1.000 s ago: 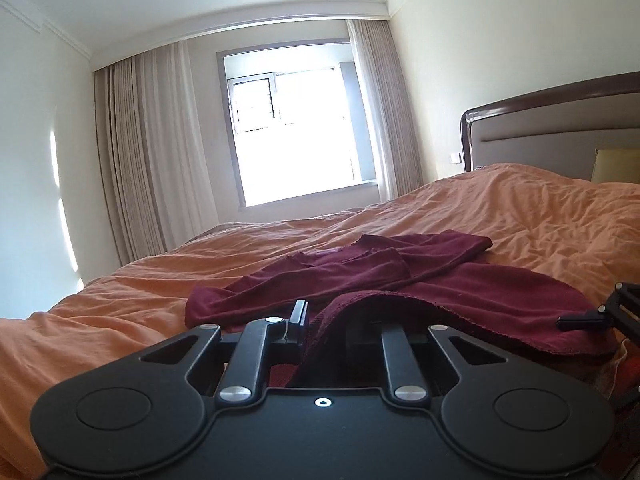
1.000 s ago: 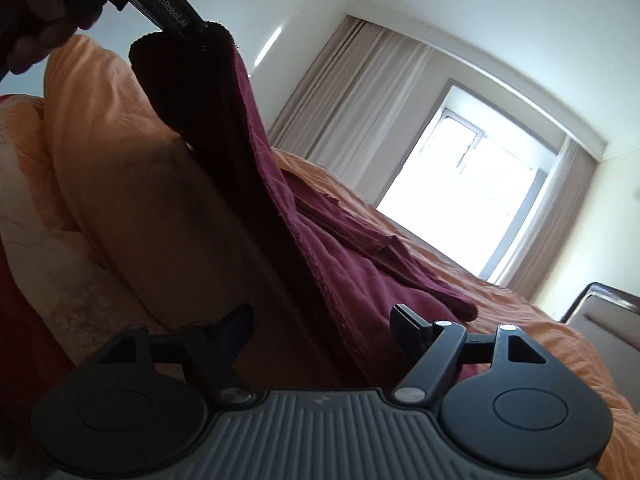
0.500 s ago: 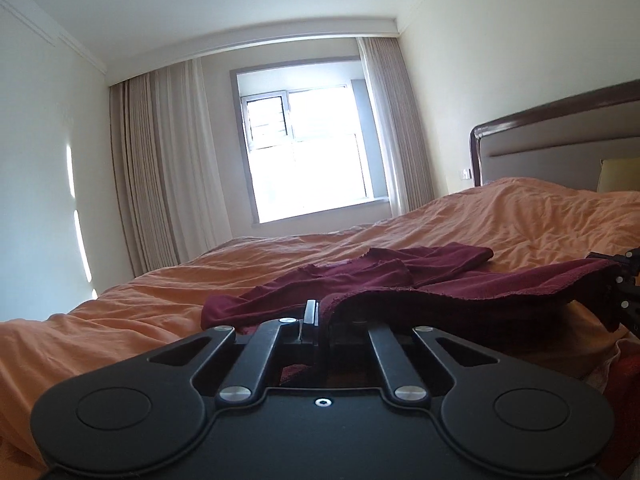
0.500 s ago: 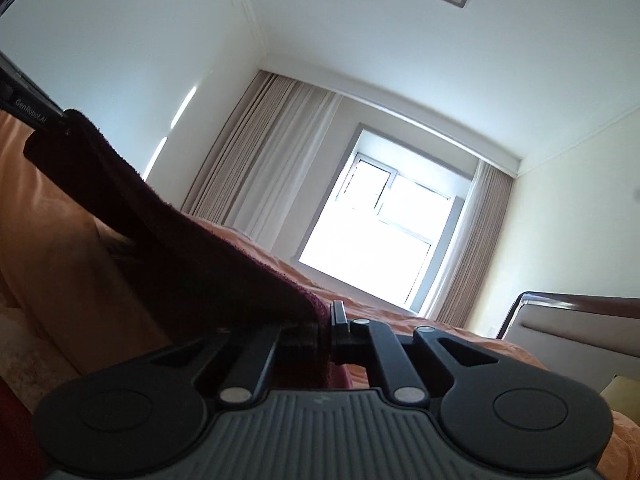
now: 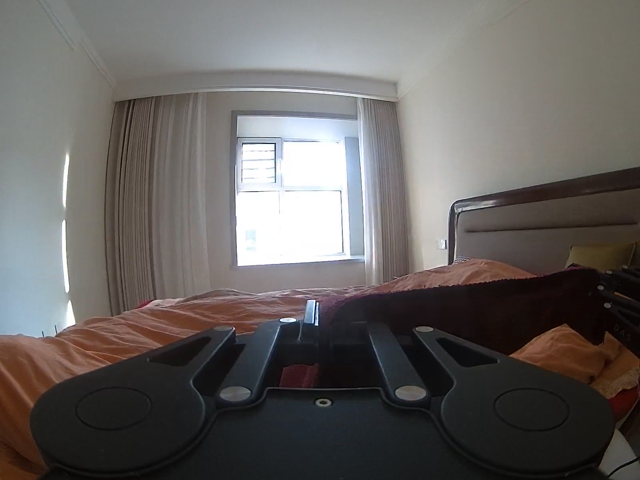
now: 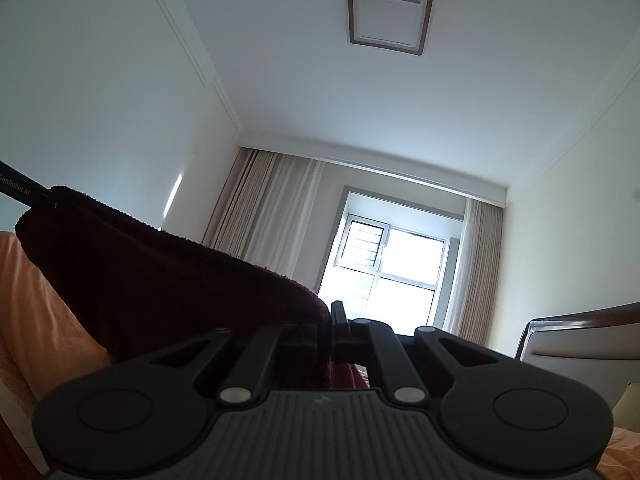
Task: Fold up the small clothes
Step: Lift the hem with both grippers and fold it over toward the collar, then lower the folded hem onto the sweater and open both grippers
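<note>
A dark maroon garment (image 5: 472, 308) hangs stretched between my two grippers above the orange bed (image 5: 168, 324). My left gripper (image 5: 318, 314) is shut on one edge of it, and the cloth runs off to the right, where the other gripper's black frame (image 5: 620, 292) shows. In the right wrist view my right gripper (image 6: 329, 326) is shut on the opposite edge of the maroon garment (image 6: 160, 276). From there the cloth spans left and up to the left gripper's tip (image 6: 24, 190). The hanging part of the garment is hidden below both cameras.
The orange bedcover fills the lower view. A padded headboard (image 5: 552, 232) with a yellow pillow (image 5: 600, 256) stands at the right. A bright window (image 5: 292, 204) with beige curtains (image 5: 160, 208) is straight ahead. A ceiling light (image 6: 390, 18) is overhead.
The right gripper closed on the garment's edge. Both grippers rose, lifting the cloth off the bed, and it now hangs taut between them. The right camera tipped up toward the ceiling.
</note>
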{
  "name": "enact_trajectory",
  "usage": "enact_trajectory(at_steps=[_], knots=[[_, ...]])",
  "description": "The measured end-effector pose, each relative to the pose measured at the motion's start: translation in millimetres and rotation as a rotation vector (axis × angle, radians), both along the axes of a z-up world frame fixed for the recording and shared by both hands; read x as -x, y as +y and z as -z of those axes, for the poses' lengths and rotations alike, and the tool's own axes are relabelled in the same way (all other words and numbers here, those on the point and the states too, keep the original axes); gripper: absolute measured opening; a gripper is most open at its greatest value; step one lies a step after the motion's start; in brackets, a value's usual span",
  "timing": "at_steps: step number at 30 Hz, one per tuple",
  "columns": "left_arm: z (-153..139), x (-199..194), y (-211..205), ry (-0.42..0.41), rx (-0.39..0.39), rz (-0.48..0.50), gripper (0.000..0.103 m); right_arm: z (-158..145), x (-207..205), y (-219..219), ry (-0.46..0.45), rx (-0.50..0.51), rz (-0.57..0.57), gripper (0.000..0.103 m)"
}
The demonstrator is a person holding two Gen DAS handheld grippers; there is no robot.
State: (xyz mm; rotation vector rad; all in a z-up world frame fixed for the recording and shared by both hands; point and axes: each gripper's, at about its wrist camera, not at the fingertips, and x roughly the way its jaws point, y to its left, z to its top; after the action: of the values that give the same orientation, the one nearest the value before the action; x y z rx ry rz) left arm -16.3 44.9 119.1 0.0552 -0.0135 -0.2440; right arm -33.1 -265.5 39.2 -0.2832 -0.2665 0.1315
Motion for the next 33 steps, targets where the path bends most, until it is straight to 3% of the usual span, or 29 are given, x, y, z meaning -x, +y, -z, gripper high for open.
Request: enact_trajectory(at_steps=[3, 8, 14, 19, 21, 24, 26, 27, 28, 29, 30, 32, 33], knots=[[-8, -26, -3, -0.001, -0.017, -0.002, 0.004, -9, -38, -2, 0.014, 0.029, 0.017, 0.007], [-25, -94, -9, 0.029, -0.009, -0.002, 0.005, -25, -110, -13, 0.068, -0.095, 0.001, 0.007], [-30, -195, -17, 0.098, -0.035, -0.045, 0.005, -23, -208, -11, 0.192, -0.117, 0.021, 0.007], [-9, -294, -10, 0.264, -0.029, -0.072, 0.005, -4, -289, -7, 0.404, -0.112, -0.005, 0.009], [9, -331, -5, 0.353, -0.021, -0.082, 0.006, 10, -320, -10, 0.511, -0.156, -0.036, 0.009], [42, -375, 13, 0.494, 0.051, -0.113, 0.010, 34, -359, -17, 0.669, -0.193, -0.046, 0.011], [60, -396, 24, 0.555, 0.110, -0.121, 0.019, 42, -376, -23, 0.713, -0.214, -0.058, 0.019], [70, -403, 31, 0.574, 0.133, -0.127, 0.021, 43, -382, -22, 0.719, -0.218, -0.054, 0.040], [76, -407, 32, 0.585, 0.147, -0.135, 0.031, 45, -382, -24, 0.718, -0.224, -0.051, 0.066], [80, -408, 35, 0.591, 0.159, -0.137, 0.046, 47, -383, -26, 0.717, -0.236, -0.050, 0.081], [83, -408, 39, 0.588, 0.168, -0.138, 0.055, 45, -387, -29, 0.718, -0.251, -0.054, 0.086], [81, -401, 42, 0.566, 0.179, -0.136, 0.087, 38, -386, -35, 0.709, -0.270, -0.055, 0.103], [78, -395, 43, 0.557, 0.183, -0.119, 0.092, 36, -384, -37, 0.701, -0.273, -0.051, 0.103]])
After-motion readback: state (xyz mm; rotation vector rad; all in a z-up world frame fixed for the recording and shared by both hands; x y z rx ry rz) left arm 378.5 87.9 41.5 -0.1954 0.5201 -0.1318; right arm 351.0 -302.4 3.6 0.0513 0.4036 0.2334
